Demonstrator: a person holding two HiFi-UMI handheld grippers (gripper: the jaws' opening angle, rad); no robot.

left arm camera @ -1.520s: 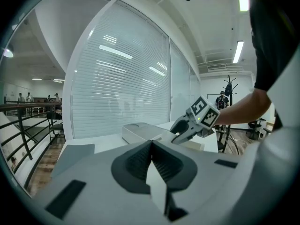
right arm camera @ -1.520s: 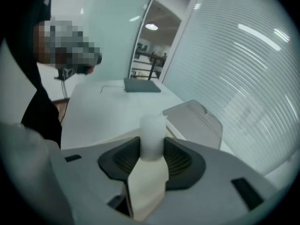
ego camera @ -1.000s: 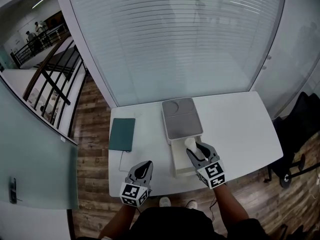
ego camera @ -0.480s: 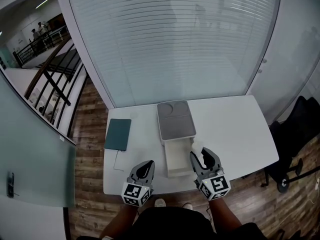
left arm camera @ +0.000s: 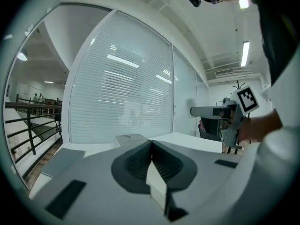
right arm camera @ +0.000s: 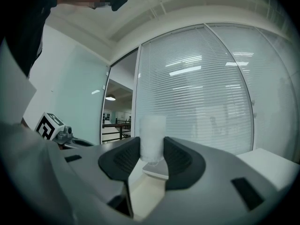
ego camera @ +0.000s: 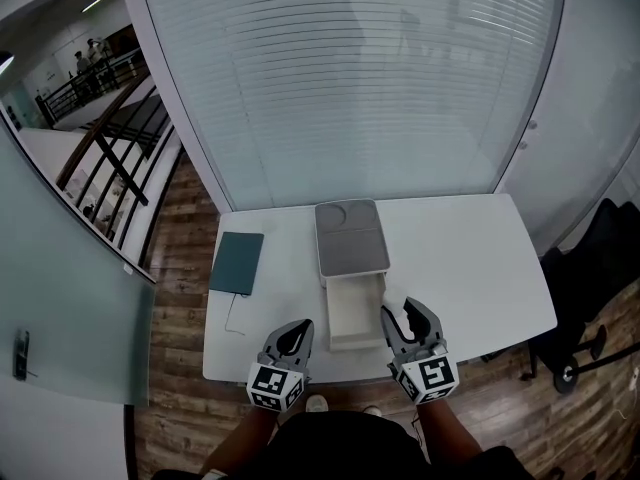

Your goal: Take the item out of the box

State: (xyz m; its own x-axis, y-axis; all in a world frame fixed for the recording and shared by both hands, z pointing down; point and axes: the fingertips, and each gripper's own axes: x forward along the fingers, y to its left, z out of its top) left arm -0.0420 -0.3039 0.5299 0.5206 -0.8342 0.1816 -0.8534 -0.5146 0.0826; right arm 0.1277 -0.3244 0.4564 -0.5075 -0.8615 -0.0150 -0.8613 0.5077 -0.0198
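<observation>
In the head view an open white box (ego camera: pixel 352 313) lies on the white table (ego camera: pixel 470 258), its grey lid (ego camera: pixel 350 240) just behind it. My right gripper (ego camera: pixel 402 314) hangs just right of the box's near end, above the table's front edge. In the right gripper view its jaws press on a white frosted cylinder (right arm camera: pixel 152 137) that stands upright between the pads, so the right gripper (right arm camera: pixel 152 146) is shut on it. My left gripper (ego camera: pixel 303 328) is at the front edge, left of the box. Its jaws (left arm camera: pixel 151 144) meet with nothing between them.
A teal notebook (ego camera: pixel 238 263) lies at the table's left side with a thin white cable (ego camera: pixel 234 318) in front of it. A glass wall with blinds (ego camera: pixel 350 88) runs behind the table. A black chair (ego camera: pixel 590 278) stands past the right edge.
My right gripper has drawn back with the white cylinder from over the box to its right near corner. The left gripper has barely moved.
</observation>
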